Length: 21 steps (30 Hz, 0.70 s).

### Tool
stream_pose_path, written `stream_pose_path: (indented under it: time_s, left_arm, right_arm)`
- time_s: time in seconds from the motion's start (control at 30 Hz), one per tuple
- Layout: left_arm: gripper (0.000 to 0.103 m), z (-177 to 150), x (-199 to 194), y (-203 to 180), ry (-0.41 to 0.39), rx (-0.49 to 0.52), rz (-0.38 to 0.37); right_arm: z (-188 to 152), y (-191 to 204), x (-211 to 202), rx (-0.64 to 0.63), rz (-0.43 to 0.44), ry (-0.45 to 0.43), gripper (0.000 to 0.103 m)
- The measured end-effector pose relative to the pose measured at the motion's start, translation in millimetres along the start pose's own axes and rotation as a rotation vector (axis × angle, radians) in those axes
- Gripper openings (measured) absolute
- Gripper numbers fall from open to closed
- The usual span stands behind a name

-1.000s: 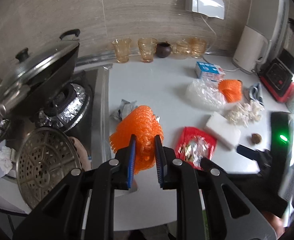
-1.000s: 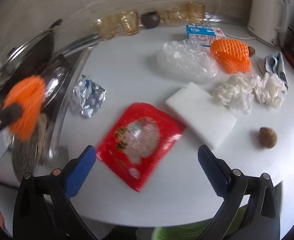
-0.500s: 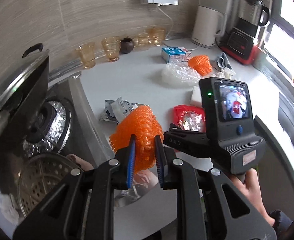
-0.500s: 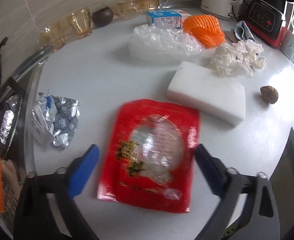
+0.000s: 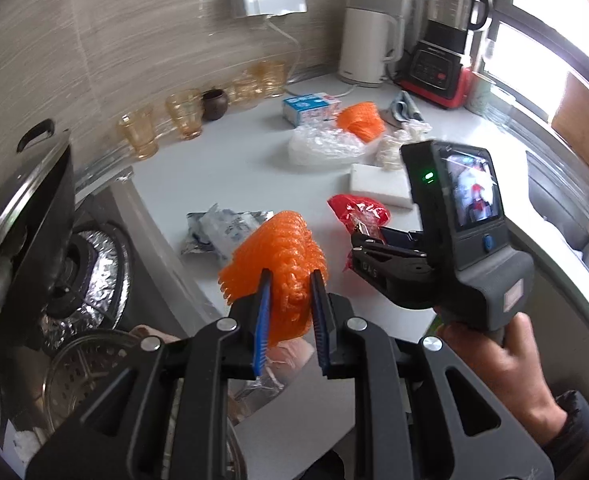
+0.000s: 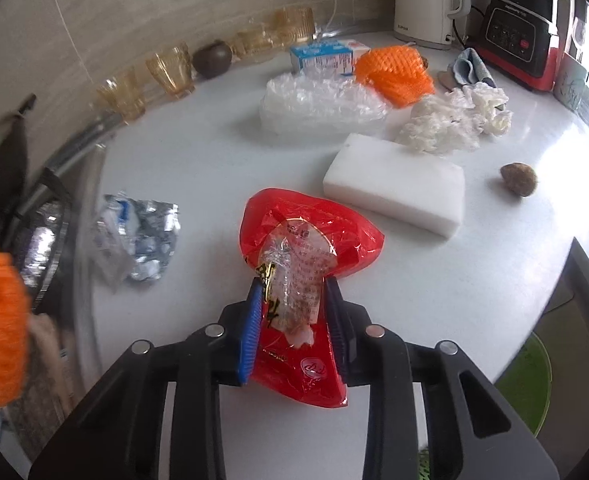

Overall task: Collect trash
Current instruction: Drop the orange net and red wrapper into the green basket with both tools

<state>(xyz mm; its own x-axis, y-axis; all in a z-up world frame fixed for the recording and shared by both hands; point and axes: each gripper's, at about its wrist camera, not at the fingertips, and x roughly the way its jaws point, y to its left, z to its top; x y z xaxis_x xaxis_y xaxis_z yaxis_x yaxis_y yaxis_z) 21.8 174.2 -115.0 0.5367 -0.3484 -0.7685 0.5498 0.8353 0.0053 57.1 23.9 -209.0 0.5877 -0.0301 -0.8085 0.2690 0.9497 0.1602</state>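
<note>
The right tongs (image 6: pixel 294 320) had just been closing on a red snack wrapper (image 6: pixel 314 232), its near edge pinched between the blue pads and the far end bunched on the white tabletop (image 6: pixel 474 292). The left tongs (image 5: pixel 290 312) gripped an orange foam fruit net (image 5: pixel 278 256), held near the stove edge. Beyond lay a crumpled foil pouch (image 6: pixel 138 236), a white foam block (image 6: pixel 394 190), clear plastic film (image 6: pixel 318 104) and a second orange net (image 6: pixel 394 72). With both hands loaded, the pickup step looked complete; next, judging by the scene, came lifting the wrapper clear and carrying both pieces to a bin.
</note>
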Motion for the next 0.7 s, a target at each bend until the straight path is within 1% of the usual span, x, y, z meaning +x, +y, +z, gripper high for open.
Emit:
stream_pose_path:
  time_s: [0.07, 0.13, 0.2, 0.27, 0.3, 0.37, 0.43, 0.5, 0.6, 0.7]
  left_arm:
    - [0.019, 2, -2, -10, -0.002, 0.027, -0.031]
    - [0.019, 4, -2, -23, 0.004, 0.052, -0.08]
    - [0.019, 5, 0, -45, 0.019, 0.102, -0.149]
    - [0.019, 5, 5, -74, 0.036, 0.17, -0.211]
    - [0.02, 4, 9, -89, 0.047, 0.208, -0.245]
    - [0.02, 1, 21, -125, 0.076, 0.285, -0.313]
    - [0.02, -2, 34, -153, 0.103, 0.319, -0.385]
    - [0.02, -6, 52, -183, 0.15, 0.343, -0.461]
    - [0.02, -14, 79, -226, 0.176, 0.39, -0.495]
    - [0.02, -26, 100, -259, 0.219, 0.417, -0.5]
  right_arm:
    - [-2, -10, -20, 0.008, 0.018, -0.026, 0.031]
    - [-7, -25, -46, 0.017, 0.014, -0.058, 0.031]
    - [-17, -48, -72, 0.03, -0.03, -0.086, 0.031]
    - [-31, -80, -97, 0.058, -0.089, -0.097, 0.031]
    - [-41, -100, -110, 0.076, -0.131, -0.093, 0.031]
    - [-55, -129, -125, 0.103, -0.187, -0.079, 0.031]
    - [-71, -158, -139, 0.126, -0.234, -0.058, 0.031]
    - [-85, -185, -150, 0.142, -0.269, -0.038, 0.031]
    - [-101, -219, -160, 0.175, -0.289, -0.024, 0.032]
    - [-107, -249, -168, 0.2, -0.281, -0.019, 0.033]
